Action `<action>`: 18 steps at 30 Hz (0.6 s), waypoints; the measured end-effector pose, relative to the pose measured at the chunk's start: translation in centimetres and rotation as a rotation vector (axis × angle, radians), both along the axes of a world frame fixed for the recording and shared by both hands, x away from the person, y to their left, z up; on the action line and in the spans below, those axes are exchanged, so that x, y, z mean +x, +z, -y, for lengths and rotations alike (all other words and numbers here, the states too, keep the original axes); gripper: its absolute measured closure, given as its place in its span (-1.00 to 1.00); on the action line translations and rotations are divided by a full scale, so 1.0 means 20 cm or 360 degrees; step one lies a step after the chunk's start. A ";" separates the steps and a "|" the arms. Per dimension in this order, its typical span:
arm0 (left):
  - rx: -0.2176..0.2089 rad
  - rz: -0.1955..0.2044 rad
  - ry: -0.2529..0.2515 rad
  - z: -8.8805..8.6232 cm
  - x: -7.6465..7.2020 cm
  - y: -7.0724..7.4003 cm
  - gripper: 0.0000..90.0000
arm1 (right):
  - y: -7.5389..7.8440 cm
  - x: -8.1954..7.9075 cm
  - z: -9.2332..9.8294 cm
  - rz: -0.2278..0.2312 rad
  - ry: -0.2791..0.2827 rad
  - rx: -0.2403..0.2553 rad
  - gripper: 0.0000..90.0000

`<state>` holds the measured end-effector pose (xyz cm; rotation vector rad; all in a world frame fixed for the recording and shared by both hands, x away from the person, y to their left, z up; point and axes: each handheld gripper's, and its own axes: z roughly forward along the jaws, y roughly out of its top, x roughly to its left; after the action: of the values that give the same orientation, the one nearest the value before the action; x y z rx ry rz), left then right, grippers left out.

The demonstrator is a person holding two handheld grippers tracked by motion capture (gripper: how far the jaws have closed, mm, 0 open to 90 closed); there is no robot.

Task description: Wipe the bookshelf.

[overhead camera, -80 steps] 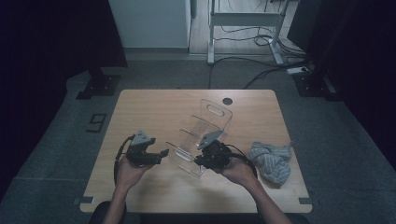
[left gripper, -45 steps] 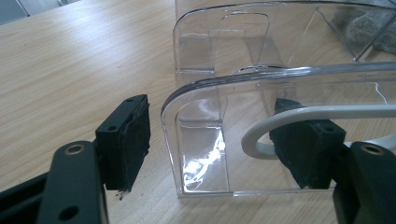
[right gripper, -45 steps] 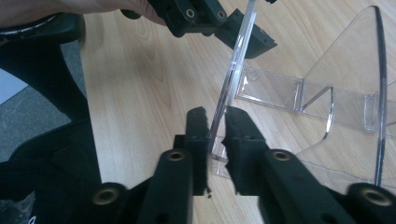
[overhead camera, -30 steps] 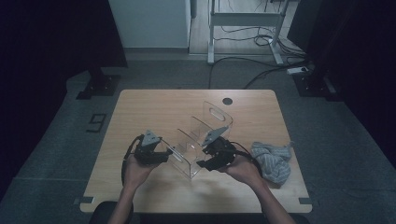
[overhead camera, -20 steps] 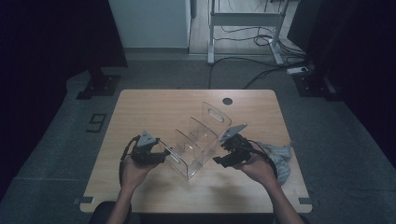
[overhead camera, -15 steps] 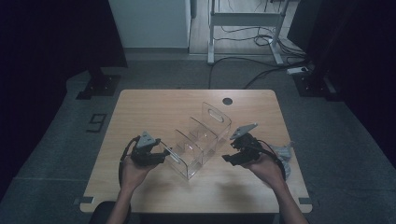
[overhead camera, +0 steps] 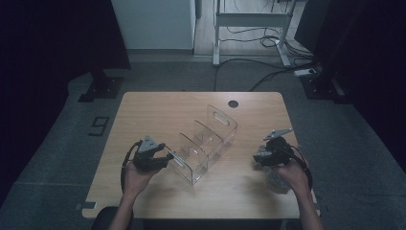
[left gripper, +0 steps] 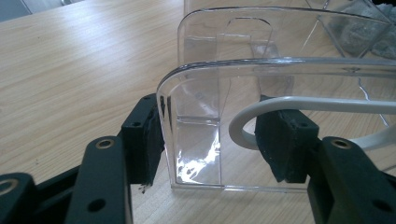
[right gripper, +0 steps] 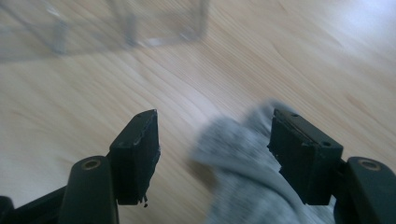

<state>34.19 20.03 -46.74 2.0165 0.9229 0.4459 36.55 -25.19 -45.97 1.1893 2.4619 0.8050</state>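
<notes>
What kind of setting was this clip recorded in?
Probably a lab or recording room, not a home: a bare wooden table under a fixed overhead camera, cables trailing across the grey floor, and dark curtains at the sides.

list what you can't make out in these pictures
- Grey cloth: blurred in the right gripper view and cut off by the bottom edge; in the high view the right hand covers most of it.
- Clear organizer: its far compartments are smeared by motion blur in the right gripper view.
- Left claw: whether its pads press the organizer's end wall is unclear; glare and the white cable confuse the left gripper view.
</notes>
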 end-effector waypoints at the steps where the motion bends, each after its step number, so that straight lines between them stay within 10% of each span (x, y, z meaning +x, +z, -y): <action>1: 0.0003 0.0000 0.0004 0.00 0.00 0.00 -0.04 | -0.02 0.01 0.02 -0.0013 -0.0023 -0.0018 -0.30; 18: 0.0001 -0.0004 0.0007 -0.02 -0.05 0.00 -0.01 | -0.34 0.10 0.17 -0.0265 -0.0146 -0.0092 -0.55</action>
<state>33.14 20.36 -46.68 2.0166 0.9291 0.4463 38.50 -28.51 -52.71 1.3877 2.5205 0.6289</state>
